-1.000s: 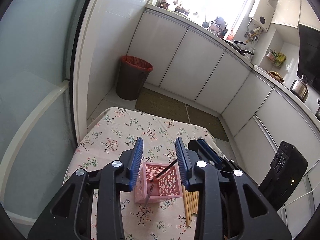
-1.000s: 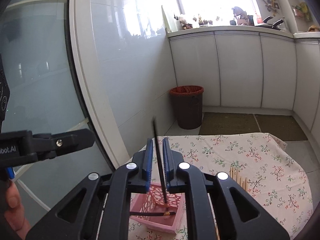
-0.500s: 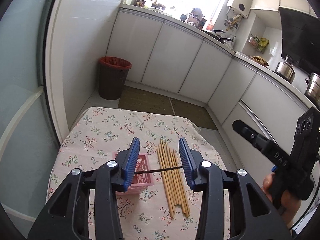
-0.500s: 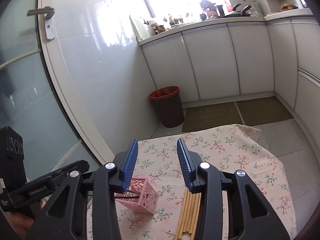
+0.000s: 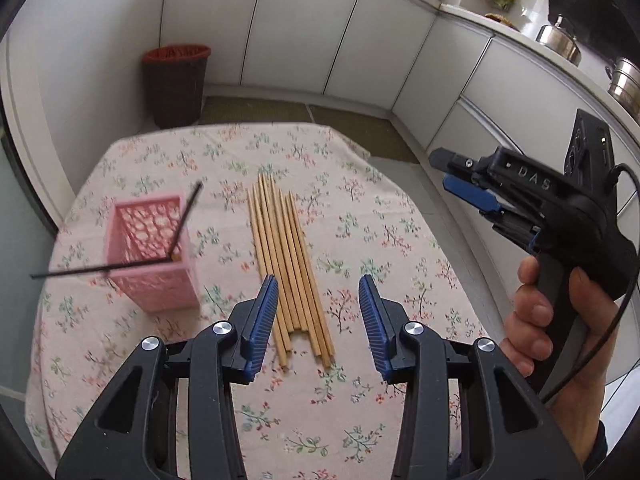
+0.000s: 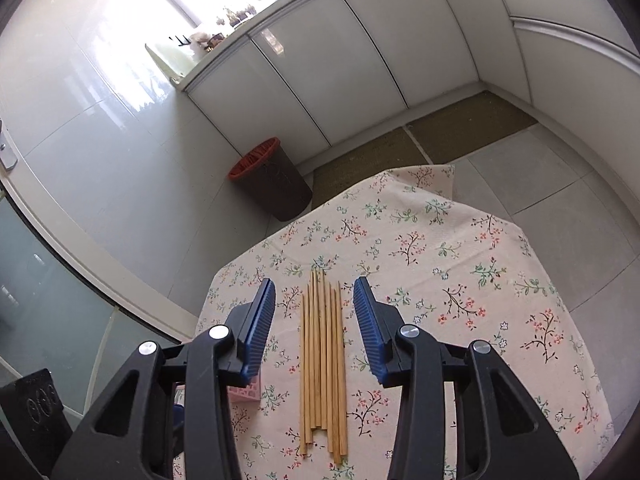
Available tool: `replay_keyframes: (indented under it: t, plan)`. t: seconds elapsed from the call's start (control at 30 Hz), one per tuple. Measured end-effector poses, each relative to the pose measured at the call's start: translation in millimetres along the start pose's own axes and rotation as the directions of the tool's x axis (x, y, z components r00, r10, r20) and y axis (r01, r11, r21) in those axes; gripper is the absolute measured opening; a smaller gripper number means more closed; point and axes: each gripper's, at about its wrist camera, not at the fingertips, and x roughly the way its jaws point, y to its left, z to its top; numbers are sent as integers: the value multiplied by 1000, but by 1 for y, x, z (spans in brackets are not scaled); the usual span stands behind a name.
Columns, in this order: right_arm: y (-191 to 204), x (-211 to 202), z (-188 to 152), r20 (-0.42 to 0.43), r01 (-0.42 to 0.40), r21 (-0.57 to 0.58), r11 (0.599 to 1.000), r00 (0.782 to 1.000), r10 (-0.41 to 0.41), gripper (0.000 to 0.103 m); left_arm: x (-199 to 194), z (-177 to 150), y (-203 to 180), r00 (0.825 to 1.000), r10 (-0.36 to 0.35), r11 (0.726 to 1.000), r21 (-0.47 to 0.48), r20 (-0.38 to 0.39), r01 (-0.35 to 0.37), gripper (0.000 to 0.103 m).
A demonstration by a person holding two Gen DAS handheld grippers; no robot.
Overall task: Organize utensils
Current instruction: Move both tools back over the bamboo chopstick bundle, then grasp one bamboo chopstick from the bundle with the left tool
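Observation:
A pink lattice holder (image 5: 149, 252) stands on the floral tablecloth (image 5: 360, 216) at the left, with two dark chopsticks (image 5: 182, 226) leaning in it. Several wooden chopsticks (image 5: 286, 264) lie side by side to its right; they also show in the right wrist view (image 6: 324, 360). My left gripper (image 5: 318, 320) is open and empty above their near ends. My right gripper (image 6: 314, 326) is open and empty above the same bundle; it also shows in the left wrist view (image 5: 472, 190) at the right, hand-held. Only a corner of the holder (image 6: 244, 394) shows behind the right gripper's left finger.
A dark bin with a red rim (image 5: 176, 84) stands on the floor beyond the table, by white cabinets (image 5: 304, 28). A glass door (image 6: 48, 264) is at the left. Pots (image 5: 558, 38) sit on the counter at the right.
The right gripper has opened and let go of the dark chopstick, now left in the pink holder. Both grippers have moved right, from the holder to over the wooden chopsticks.

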Motion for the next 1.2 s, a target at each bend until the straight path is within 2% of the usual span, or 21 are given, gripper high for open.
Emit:
replay_keyframes:
  t: [0.1, 0.23, 0.4, 0.53, 0.63, 0.87, 0.97, 1.1, 1.2]
  plan:
    - [-6, 9, -3, -35, 32, 0, 1000, 999, -32, 38, 33, -9, -1, 996, -6, 999, -48, -89, 2, 40]
    - [-13, 17, -5, -71, 54, 3, 999, 996, -54, 37, 69, -9, 0, 990, 46, 997, -53, -130, -54, 40]
    - [-19, 14, -2, -68, 92, -12, 996, 993, -92, 32, 93, 3, 7, 992, 106, 992, -61, -72, -110, 37]
    - [-28, 15, -1, -82, 108, 7, 994, 991, -107, 28, 112, 3, 5, 986, 137, 990, -29, -90, -140, 20]
    - [-31, 15, 0, -86, 105, 18, 994, 991, -103, 28, 122, 1, 3, 980, 168, 986, 4, -102, -169, 20]
    - [-28, 23, -1, -117, 91, 18, 996, 989, -88, 28, 143, 7, 29, 972, 184, 979, -63, -146, -195, 18]
    - [-30, 24, -1, -124, 87, 25, 996, 989, -83, 28, 148, 10, 30, 967, 202, 975, -60, -152, -213, 19]
    - [-31, 25, -2, -126, 83, 30, 996, 989, -79, 28, 155, 13, 36, 971, 182, 978, -78, -153, -195, 21]
    - [-32, 24, 0, -124, 79, 34, 996, 990, -74, 28, 158, 16, 36, 974, 164, 982, -72, -156, -177, 14]
